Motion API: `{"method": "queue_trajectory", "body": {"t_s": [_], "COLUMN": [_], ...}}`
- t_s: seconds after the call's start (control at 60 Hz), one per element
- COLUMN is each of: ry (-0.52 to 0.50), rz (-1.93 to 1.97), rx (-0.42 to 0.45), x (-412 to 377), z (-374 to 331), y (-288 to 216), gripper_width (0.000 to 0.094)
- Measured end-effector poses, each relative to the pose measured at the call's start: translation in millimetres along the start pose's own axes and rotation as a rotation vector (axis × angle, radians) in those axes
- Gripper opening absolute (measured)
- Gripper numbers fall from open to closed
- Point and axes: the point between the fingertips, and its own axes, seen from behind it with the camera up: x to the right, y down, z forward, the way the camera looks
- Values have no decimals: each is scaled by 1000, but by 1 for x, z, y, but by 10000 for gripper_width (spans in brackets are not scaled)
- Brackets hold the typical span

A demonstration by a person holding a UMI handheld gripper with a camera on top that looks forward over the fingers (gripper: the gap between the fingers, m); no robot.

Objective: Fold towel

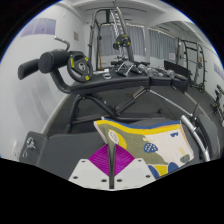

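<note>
So the gripper (113, 172) is clamping down on the towel (150, 143) right now, both fingers pinching a fold of the patterned cloth with no gap showing between them. It's hanging lifted, draping over and just ahead of the fingertips, spreading off to one side. Beyond the fingers some gym equipment (75, 66) is sitting well apart from all this. My guess is the fold is only getting going: the cloth is looking bunched and up in the air, so laying it over and flattening are both left.
</note>
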Motion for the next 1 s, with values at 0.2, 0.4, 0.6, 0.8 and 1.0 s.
{"method": "queue_trajectory", "body": {"t_s": [0.2,0.4,0.6,0.8,1.0], "ry": [-38,95,208,318,294], "rz": [123,142,93,-7,-27], "rx": [97,75,0,62,136], "x": [36,145,212,241,205], "z": [-44,-35,6,-3,-97], "y": [-59,-45,11,11,-7], "gripper_width": [32,32,36,882,856]}}
